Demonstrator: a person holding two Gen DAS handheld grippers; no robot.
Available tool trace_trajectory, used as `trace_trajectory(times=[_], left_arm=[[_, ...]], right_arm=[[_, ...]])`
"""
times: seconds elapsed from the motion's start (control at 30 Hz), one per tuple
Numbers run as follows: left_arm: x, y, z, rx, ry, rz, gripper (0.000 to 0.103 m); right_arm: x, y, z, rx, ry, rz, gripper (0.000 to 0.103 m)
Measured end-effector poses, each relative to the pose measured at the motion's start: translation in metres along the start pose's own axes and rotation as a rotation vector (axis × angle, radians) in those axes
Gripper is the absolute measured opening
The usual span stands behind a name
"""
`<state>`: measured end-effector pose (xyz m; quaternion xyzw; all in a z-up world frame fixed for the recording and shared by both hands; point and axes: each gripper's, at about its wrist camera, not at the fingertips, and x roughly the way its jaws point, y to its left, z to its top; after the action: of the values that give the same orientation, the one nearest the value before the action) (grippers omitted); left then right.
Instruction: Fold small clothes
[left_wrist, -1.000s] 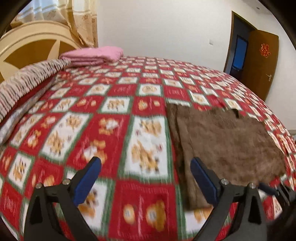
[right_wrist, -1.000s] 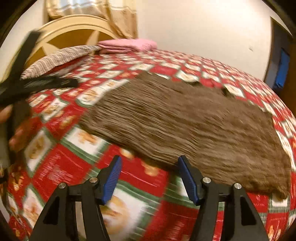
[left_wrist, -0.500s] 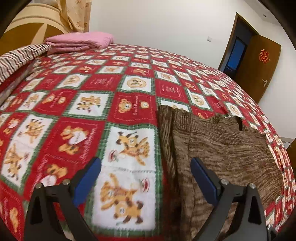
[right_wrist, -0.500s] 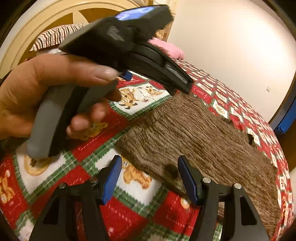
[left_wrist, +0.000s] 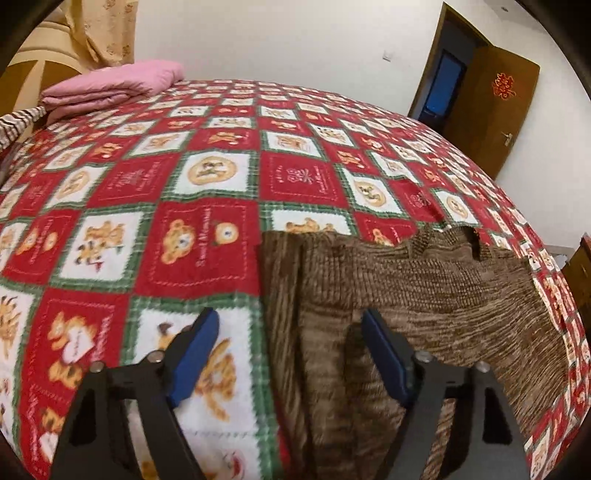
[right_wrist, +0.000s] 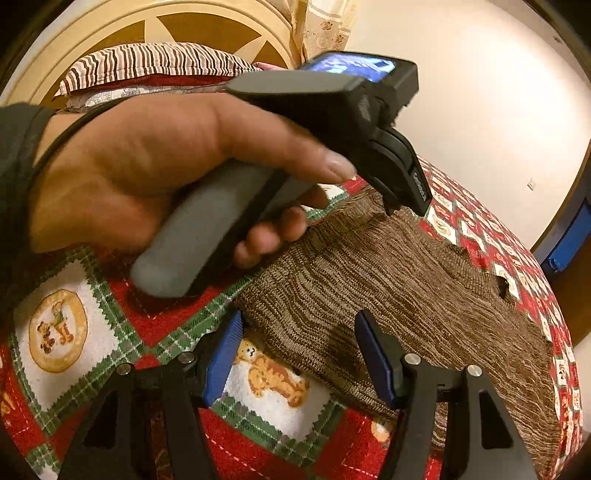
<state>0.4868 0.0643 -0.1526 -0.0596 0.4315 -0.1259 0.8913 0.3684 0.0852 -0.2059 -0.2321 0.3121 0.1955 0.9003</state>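
A brown knitted sweater (left_wrist: 406, 295) lies flat on the red, green and white patchwork bedspread (left_wrist: 166, 206), apparently already folded in along one side, since a doubled strip runs down its edge nearest the left gripper (left_wrist: 288, 354). That gripper's jaws are spread wide and hold nothing; the folded edge runs between them, with the right-hand pad over the knit and the left-hand pad over bare bedspread, a straddle that suits closing on the edge. In the right wrist view the right gripper (right_wrist: 299, 354) is likewise spread and empty, with the sweater's near corner sitting just ahead of and between its jaws. Above and beyond those jaws, the person's left hand (right_wrist: 147, 166) grips the grey handle of the other tool, whose black head hangs over the far part of the sweater. Both tools seem set along the same side so the next fold can be lifted evenly. Far beyond the left jaws, a folded pink blanket (left_wrist: 110, 88) rests by the headboard (right_wrist: 110, 33).
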Motion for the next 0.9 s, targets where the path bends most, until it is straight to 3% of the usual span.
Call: trace_trajectory(times=[0.1,0.17,0.2,0.23,0.27,0.3,0.4,0.6,0.9], left_arm=[[0.01,0.002,0.003,-0.02,0.029,-0.017,0.069],[0.013,0.004,0.004,-0.038,0.03,-0.049,0.05],[0.014,0.004,0.004,-0.037,0.036,-0.054,0.026],[0.014,0.003,0.003,-0.037,0.038,-0.063,0.011],[0.013,0.003,0.003,-0.039,0.037,-0.061,0.011],[0.012,0.003,0.003,-0.048,0.036,-0.056,0.01],[0.007,0.016,0.003,-0.133,0.027,-0.1,0.01],[0.005,0.024,-0.001,-0.173,0.046,-0.128,0.009],[-0.032,0.01,0.016,-0.239,0.011,-0.198,0.009]], right_arm=[[-0.001,0.006,-0.001,-0.024,-0.007,-0.028,0.063],[0.0,0.007,-0.001,-0.033,-0.01,-0.038,0.063],[0.0,0.006,-0.002,-0.032,-0.012,-0.036,0.061],[-0.001,0.006,-0.002,-0.031,-0.014,-0.028,0.058],[-0.001,0.007,-0.002,-0.032,-0.018,-0.003,0.047],[-0.001,0.007,-0.003,-0.035,-0.019,0.022,0.028],[-0.003,0.004,-0.003,-0.033,-0.04,0.05,0.009],[-0.007,-0.012,-0.003,0.038,-0.051,0.131,0.007],[-0.043,-0.069,-0.01,0.283,-0.13,0.254,0.007]])
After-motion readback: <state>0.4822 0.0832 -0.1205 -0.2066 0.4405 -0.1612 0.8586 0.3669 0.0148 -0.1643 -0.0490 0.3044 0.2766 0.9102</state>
